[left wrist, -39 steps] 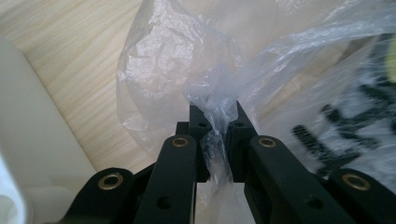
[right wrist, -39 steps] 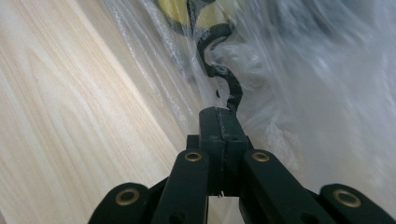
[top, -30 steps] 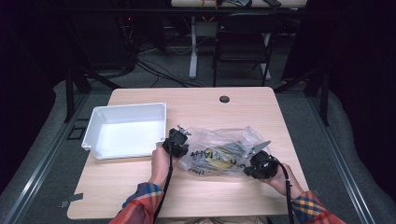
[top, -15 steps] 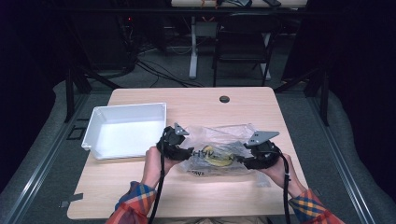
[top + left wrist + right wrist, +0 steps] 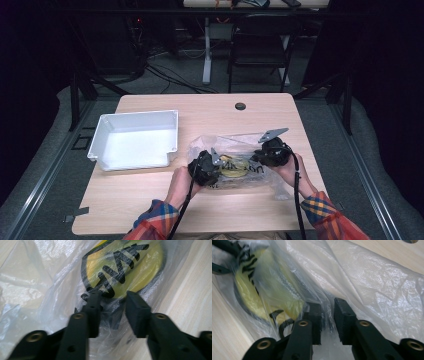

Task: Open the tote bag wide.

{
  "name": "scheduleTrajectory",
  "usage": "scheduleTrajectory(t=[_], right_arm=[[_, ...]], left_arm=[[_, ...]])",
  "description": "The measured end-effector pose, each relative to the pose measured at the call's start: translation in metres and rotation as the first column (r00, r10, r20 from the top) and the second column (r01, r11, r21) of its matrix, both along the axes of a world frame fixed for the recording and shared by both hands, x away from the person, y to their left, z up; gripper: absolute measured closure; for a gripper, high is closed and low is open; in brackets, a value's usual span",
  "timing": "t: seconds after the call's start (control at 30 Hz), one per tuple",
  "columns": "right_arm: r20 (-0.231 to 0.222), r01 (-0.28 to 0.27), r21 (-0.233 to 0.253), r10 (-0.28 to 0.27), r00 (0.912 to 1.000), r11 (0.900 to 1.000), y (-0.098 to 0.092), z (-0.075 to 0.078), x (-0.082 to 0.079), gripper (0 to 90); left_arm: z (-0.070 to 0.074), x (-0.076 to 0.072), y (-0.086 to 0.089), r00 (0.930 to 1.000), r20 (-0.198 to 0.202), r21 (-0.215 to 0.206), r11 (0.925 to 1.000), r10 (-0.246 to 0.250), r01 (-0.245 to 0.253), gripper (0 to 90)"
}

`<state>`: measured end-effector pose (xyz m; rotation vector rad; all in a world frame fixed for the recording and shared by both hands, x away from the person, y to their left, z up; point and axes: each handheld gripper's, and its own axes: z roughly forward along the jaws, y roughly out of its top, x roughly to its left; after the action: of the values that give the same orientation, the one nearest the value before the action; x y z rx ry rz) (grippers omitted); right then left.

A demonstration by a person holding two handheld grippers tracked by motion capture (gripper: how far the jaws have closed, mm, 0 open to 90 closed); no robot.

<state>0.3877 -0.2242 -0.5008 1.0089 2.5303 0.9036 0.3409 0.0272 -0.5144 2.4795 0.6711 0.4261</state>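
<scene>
A clear plastic bag (image 5: 235, 150) with a yellow and black printed item (image 5: 234, 167) inside lies on the wooden table (image 5: 210, 107), right of centre. My left gripper (image 5: 212, 165) rests on the bag's near left part. Its jaws stand a little apart over crumpled film (image 5: 112, 315), just below the yellow print (image 5: 130, 267). At the bag's right side is my right gripper (image 5: 260, 156). Those jaws are nearly together, with a fold of the film (image 5: 327, 315) pinched between them and the yellow item (image 5: 262, 290) to their left.
A white tray (image 5: 172, 131) stands on the table's left half, close to the bag's left end. A small dark round hole (image 5: 240, 106) marks the far edge. Chairs, a desk leg and cables sit on the floor beyond the table.
Both grippers have moved in from the bag's ends onto it. The left one shifted right and nearer, and the right one moved left.
</scene>
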Motion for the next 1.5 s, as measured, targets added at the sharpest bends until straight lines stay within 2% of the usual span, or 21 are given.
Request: scheduleTrajectory(t=[0.13,0.27,0.43,0.47,0.5,0.53,0.6,0.63,0.67,0.8,0.83,0.93,1.1,1.13,1.23,1.3,1.33,1.47,1.5], right_arm=[[-0.008,0.026,0.016,-0.026,0.9996,1.0,-0.004,-0.001,0.007,88.4],[-0.012,0.044,0.004,-0.044,0.999,0.999,-0.004,-0.007,0.013,90.0],[0.017,0.078,-0.03,-0.078,0.9968,0.996,-0.003,-0.014,0.019,90.0],[0.023,0.081,-0.034,-0.081,0.9965,0.996,-0.003,-0.015,0.02,90.0],[0.023,0.081,-0.034,-0.081,0.9965,0.996,-0.003,-0.015,0.02,90.0],[0.039,0.094,-0.048,-0.092,0.995,0.994,-0.003,-0.016,0.022,90.0],[0.049,0.1,-0.063,-0.097,0.9941,0.993,-0.002,-0.017,0.023,90.0],[0.062,0.116,-0.074,-0.111,0.9918,0.991,-0.001,-0.018,0.023,90.0],[0.065,0.113,-0.101,-0.107,0.9921,0.988,-0.001,-0.019,0.025,90.0],[0.057,0.135,-0.097,-0.13,0.9899,0.986,-0.001,-0.027,0.03,90.0],[0.053,0.136,-0.096,-0.131,0.99,0.986,-0.001,-0.028,0.032,90.0],[0.038,0.146,-0.106,-0.143,0.989,0.984,-0.003,-0.033,0.036,90.0],[0.016,0.168,-0.132,-0.167,0.9857,0.977,-0.006,-0.048,0.042,90.0],[0.006,0.164,-0.154,-0.165,0.9862,0.974,-0.008,-0.048,0.042,90.0],[0.005,0.167,-0.173,-0.168,0.9857,0.971,-0.012,-0.047,0.039,90.0],[-0.011,0.159,-0.192,-0.164,0.9864,0.969,-0.015,-0.046,0.035,90.0],[-0.022,0.154,-0.219,-0.163,0.9864,0.964,-0.019,-0.046,0.03,90.0],[-0.041,0.129,-0.224,-0.142,0.989,0.966,-0.021,-0.044,0.025,90.0],[-0.033,0.132,-0.206,-0.142,0.9894,0.97,-0.021,-0.043,0.023,90.0]], left_arm=[[-0.001,-0.002,0.001,0.9996,0.021,0.0,0.9998,-0.02,0.02,88.8],[0.0,-0.006,0.002,0.999,0.012,0.002,0.999,-0.044,0.044,90.0],[0.0,-0.016,0.009,0.9941,-0.04,-0.003,0.9949,-0.101,0.101,90.0],[-0.001,-0.018,0.01,0.9911,-0.063,0.0,0.9931,-0.117,0.118,90.0],[-0.001,-0.018,0.01,0.9911,-0.063,0.0,0.9931,-0.117,0.118,90.0],[-0.007,-0.022,0.012,0.9864,-0.095,0.009,0.9907,-0.134,0.136,90.0],[-0.014,-0.026,0.014,0.9821,-0.122,0.024,0.9888,-0.143,0.147,90.0],[-0.018,-0.026,0.015,0.9797,-0.138,0.048,0.9871,-0.145,0.153,90.0],[-0.022,-0.027,0.016,0.9779,-0.151,0.06,0.9861,-0.145,0.155,90.0],[-0.032,-0.022,0.02,0.9778,-0.175,0.086,0.9875,-0.116,0.132,90.0],[-0.037,-0.018,0.022,0.9788,-0.18,0.113,0.9865,-0.097,0.118,90.0],[-0.039,-0.015,0.025,0.9771,-0.196,0.115,0.9876,-0.083,0.107,90.0],[-0.038,-0.011,0.032,0.9807,-0.189,0.125,0.9895,-0.05,0.074,90.0],[-0.038,-0.01,0.034,0.9803,-0.193,0.131,0.9891,-0.04,0.066,90.0],[-0.035,-0.009,0.038,0.9811,-0.192,0.137,0.9894,-0.023,0.05,90.0],[-0.033,-0.007,0.043,0.9802,-0.197,0.145,0.9885,-0.014,0.043,90.0],[-0.033,-0.006,0.046,0.9804,-0.197,0.147,0.9886,-0.002,0.032,90.0],[-0.031,-0.008,0.045,0.9803,-0.197,0.156,0.9873,0.002,0.029,89.6],[-0.029,-0.008,0.044,0.9782,-0.208,0.151,0.9879,-0.004,0.036,81.9]])
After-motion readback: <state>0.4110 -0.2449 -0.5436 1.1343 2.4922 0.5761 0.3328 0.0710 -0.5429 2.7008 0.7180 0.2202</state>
